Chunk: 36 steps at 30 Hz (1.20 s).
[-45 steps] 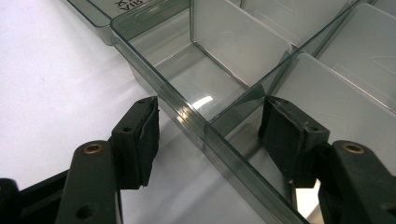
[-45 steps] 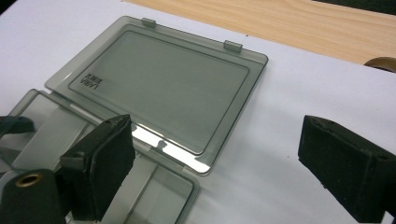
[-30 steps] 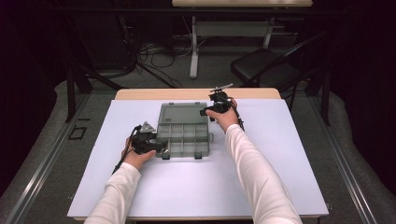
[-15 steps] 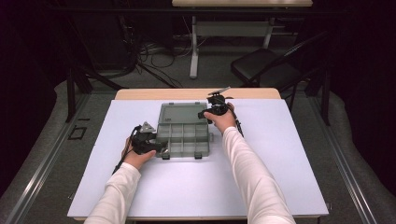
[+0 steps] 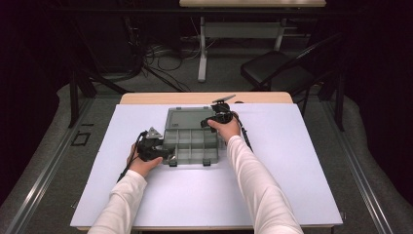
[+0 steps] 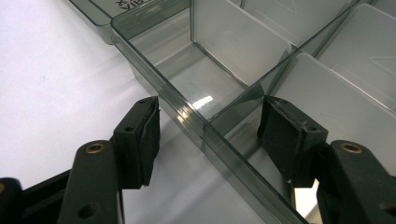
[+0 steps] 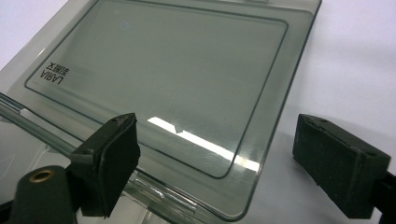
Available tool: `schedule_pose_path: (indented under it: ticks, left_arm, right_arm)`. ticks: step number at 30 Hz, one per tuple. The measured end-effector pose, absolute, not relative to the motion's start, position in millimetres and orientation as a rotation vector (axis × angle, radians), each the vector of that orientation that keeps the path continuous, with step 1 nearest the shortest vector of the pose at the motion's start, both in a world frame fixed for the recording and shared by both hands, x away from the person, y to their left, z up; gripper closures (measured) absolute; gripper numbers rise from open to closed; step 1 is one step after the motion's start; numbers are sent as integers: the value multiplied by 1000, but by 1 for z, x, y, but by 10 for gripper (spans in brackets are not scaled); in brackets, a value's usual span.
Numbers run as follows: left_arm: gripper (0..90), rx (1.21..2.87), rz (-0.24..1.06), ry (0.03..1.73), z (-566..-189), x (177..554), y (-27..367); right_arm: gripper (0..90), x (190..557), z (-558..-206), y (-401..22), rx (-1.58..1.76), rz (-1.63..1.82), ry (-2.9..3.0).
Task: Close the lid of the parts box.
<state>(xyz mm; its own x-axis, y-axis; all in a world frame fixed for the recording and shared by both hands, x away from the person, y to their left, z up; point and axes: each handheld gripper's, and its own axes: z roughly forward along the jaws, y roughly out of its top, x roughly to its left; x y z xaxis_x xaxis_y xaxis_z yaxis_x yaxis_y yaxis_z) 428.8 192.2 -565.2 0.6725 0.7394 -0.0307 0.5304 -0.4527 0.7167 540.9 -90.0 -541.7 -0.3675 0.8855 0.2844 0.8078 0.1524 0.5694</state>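
Both arms reach forward, left gripper (image 5: 168, 155) nearer, right gripper (image 5: 208, 122) farther, each with jaws apart.

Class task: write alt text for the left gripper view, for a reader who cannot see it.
A clear plastic organiser box, its compartments empty, has its side wall running between the left gripper's two black fingers, one outside on the white table, one inside the box; neither pad clearly presses on the wall.

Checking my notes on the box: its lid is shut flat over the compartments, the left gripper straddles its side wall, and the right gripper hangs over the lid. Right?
Not quite: the lid lies open behind the compartments, as the high view shows. The left gripper does straddle the box wall, and the right gripper hangs over the lid.
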Motion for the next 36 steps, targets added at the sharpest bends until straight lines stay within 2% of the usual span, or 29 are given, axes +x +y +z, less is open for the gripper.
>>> schedule_pose_path:
  ticks: [30, 36]
  left_arm:
    - [388, 2161, 373, 977, -565, 428, 192]
    - [388, 2161, 373, 977, -565, 429, 192]
  right_arm:
    - [146, 542, -549, -90, 1754, 1073, 2281]
    - [194, 542, -548, -90, 1766, 1071, 2269]
